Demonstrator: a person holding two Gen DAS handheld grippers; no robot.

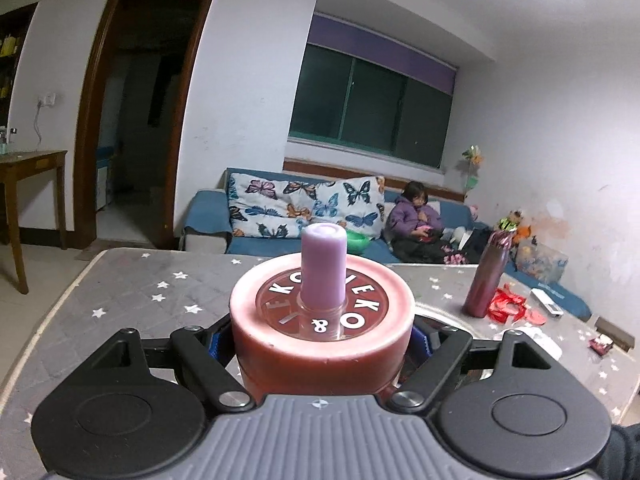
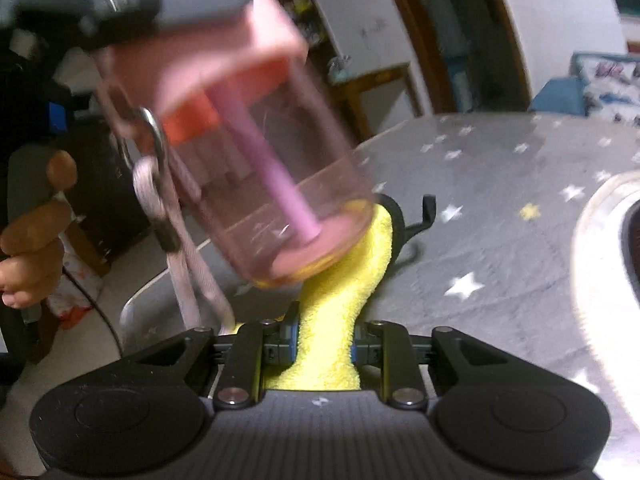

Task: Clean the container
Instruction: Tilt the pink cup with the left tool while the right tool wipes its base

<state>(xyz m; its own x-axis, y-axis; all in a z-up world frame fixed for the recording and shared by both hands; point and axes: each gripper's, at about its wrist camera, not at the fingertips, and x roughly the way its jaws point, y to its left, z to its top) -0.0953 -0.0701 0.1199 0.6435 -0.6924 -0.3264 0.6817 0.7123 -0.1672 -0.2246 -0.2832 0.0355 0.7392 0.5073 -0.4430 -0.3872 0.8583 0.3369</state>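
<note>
Our left gripper point(image 1: 322, 344) pinches the round pink cup point(image 2: 256, 168) at its lid; our right gripper point(image 2: 324, 344) squeezes a fluffy yellow cloth point(image 2: 340, 280) against its clear base.

White walls point(image 1: 256, 92) enclose the room. A dark wood-framed doorway point(image 1: 140, 120) opens at left, beside a wooden side table point(image 1: 32, 184). A wide dark window point(image 1: 368, 112) sits above a blue sofa point(image 1: 212, 220) bearing a butterfly-print cushion point(image 1: 304, 208), where a person point(image 1: 416, 224) sits. Pale tiles cover the floor point(image 1: 36, 272).
</note>
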